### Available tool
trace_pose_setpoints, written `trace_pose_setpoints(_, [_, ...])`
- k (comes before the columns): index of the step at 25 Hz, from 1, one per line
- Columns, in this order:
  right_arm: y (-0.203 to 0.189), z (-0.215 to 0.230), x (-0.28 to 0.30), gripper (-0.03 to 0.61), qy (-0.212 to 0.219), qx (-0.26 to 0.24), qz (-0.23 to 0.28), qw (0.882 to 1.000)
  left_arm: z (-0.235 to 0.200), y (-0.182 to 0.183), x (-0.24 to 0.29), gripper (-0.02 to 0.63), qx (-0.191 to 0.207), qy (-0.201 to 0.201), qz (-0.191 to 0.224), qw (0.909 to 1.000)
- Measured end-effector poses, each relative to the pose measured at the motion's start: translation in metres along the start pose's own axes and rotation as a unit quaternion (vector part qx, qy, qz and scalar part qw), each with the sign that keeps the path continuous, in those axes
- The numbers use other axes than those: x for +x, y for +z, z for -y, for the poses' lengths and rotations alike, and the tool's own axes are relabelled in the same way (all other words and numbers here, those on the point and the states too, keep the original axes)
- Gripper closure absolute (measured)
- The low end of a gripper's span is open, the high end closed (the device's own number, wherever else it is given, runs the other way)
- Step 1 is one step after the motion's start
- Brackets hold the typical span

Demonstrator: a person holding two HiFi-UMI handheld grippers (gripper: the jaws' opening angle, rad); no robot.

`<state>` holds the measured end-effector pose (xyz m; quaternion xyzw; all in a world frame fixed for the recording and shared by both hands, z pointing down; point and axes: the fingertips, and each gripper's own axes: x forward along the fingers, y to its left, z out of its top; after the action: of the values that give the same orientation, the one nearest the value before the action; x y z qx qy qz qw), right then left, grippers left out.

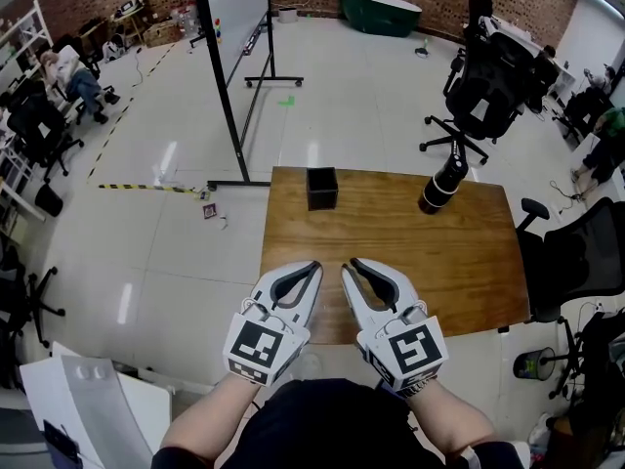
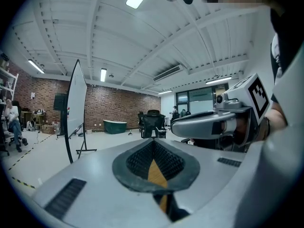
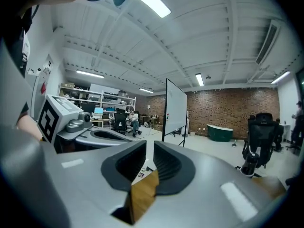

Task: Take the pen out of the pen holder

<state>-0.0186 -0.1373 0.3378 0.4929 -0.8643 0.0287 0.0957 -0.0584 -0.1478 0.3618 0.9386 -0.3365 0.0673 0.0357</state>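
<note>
Left gripper [image 1: 309, 268] has its jaws pressed together on nothing; the right gripper [image 1: 354, 267], just beside it, shows a narrow empty gap. The black pen holder [image 1: 321, 188] stands well ahead of both on the wooden table [image 1: 391, 252]; any pen inside is perhaps too small to see

Black square pen holder [image 1: 321, 189] stands upright at far edge of table [image 1: 391, 257].

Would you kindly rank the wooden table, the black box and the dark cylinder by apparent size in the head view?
1. wooden table, by far largest.
2-3. dark cylinder and black box look much alike; the cylinder appears slightly longer, too close to rank.
</note>
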Motion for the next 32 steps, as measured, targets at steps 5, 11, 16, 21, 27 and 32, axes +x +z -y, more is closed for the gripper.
trace_pose_setpoints(5, [-0.005,0.008,0.012,0.515,-0.008,0.002,-0.010,1.000,-0.011,-0.006,0.009,0.609,0.001,-0.006,0.001,1.0000])
trace_pose_setpoints(11, [-0.012,0.027,0.026,0.500,-0.015,0.010,-0.021,1.000,-0.017,-0.010,0.025,0.609,0.000,-0.010,-0.009,0.9999])
trace_pose_setpoints(16, [-0.021,0.041,0.043,0.485,-0.013,0.017,-0.029,0.999,-0.028,-0.013,0.039,0.609,-0.004,-0.004,-0.016,0.9999])
trace_pose_setpoints(21, [-0.030,0.061,0.067,0.474,-0.012,0.024,-0.039,0.999,-0.046,-0.019,0.060,0.609,0.000,0.003,-0.023,0.9997])
trace_pose_setpoints(27, [-0.048,0.087,0.097,0.468,-0.010,0.039,-0.054,0.998,-0.065,-0.035,0.087,0.609,-0.007,0.009,-0.048,0.9988])
trace_pose_setpoints(32, [-0.064,0.111,0.120,0.465,-0.012,0.043,-0.070,0.997,-0.080,-0.049,0.113,0.609,-0.016,0.014,-0.064,0.9977])
